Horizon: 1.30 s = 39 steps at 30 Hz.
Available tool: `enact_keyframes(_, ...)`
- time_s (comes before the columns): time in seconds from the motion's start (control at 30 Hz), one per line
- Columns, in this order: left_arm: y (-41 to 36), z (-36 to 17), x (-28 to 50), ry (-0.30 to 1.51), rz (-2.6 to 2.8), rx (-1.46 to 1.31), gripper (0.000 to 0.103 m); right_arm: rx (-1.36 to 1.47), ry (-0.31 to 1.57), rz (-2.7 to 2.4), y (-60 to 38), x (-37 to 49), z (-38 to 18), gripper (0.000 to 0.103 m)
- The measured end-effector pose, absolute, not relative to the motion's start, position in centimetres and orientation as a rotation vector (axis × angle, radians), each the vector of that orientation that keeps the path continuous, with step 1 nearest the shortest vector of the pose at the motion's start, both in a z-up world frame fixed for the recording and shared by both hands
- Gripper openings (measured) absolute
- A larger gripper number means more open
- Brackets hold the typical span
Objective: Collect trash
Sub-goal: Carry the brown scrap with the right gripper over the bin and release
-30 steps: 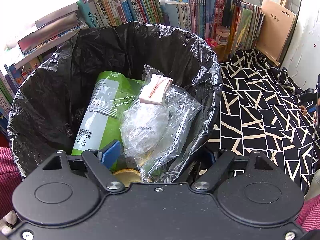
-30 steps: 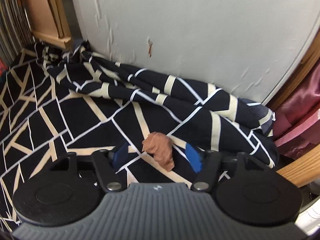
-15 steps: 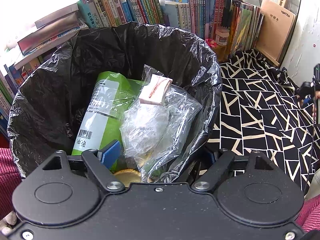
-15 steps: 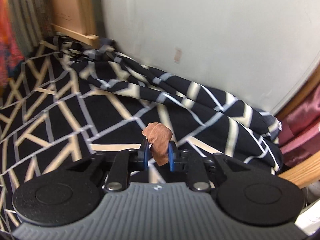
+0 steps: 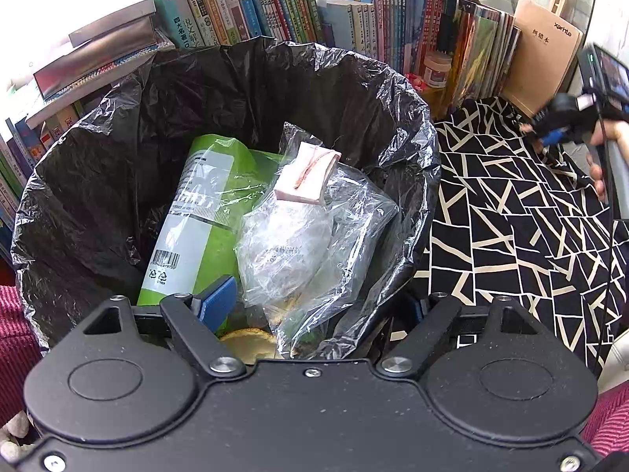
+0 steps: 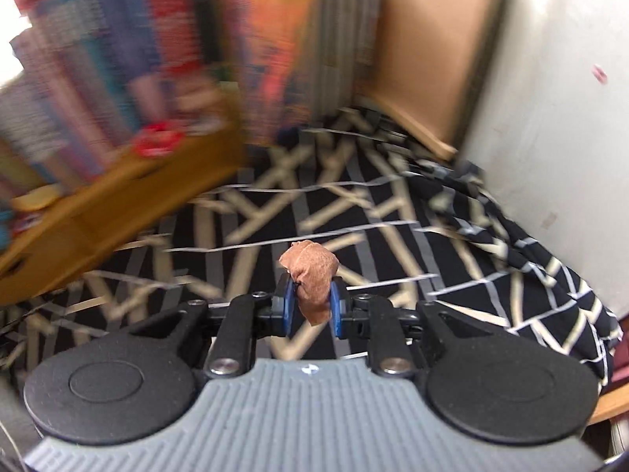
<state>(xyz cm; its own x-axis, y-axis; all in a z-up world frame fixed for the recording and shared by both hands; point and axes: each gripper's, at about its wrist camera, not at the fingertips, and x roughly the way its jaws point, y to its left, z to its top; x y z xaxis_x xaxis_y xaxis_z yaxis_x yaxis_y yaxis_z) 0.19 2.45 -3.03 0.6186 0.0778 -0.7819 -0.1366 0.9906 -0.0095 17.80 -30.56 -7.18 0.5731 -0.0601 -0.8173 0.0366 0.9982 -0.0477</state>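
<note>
A bin lined with a black bag [image 5: 98,181] fills the left wrist view. In it lie a green package [image 5: 212,196], a clear plastic bag [image 5: 298,244] and a small pink wad tied with a band [image 5: 306,177]. My left gripper [image 5: 314,303] stands open astride the bin's near rim, its blue left pad [image 5: 218,303] inside and the other finger hidden behind the liner. My right gripper [image 6: 311,303] is shut on a crumpled brown scrap [image 6: 310,271], held above the black patterned cloth [image 6: 354,204]. That gripper [image 5: 550,133] also shows at the far right, in a person's hand.
Rows of upright books [image 5: 275,11] stand behind the bin. A brown board [image 5: 542,63] leans in the corner against the white wall [image 6: 550,78]. A wooden shelf edge [image 6: 118,204], blurred, lies left of the right gripper. The patterned cloth [image 5: 511,236] spreads right of the bin.
My right gripper closed on the brown scrap, lifted it off the cloth and swung left toward the books. The left gripper and the bin stayed as they were.
</note>
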Motion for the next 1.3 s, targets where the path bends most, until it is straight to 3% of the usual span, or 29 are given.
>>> enact_keyframes(0.4,3.1,-3.1,0.0,0.9,0.104,-0.101,0.081,-0.042,0.875,0.26,-19.7,9.4,-1.0,0.024)
enact_keyframes(0.73,3.2,-3.2,0.0,0.904,0.108,-0.112,0.081,-0.038,0.757,0.459,-17.4,5.8,3.2,0.025)
enact_keyframes(1.3,3.2,-3.0,-0.2,0.894,0.111,-0.111,0.081,-0.006,0.784,0.778,-13.1,2.2,3.5,0.029)
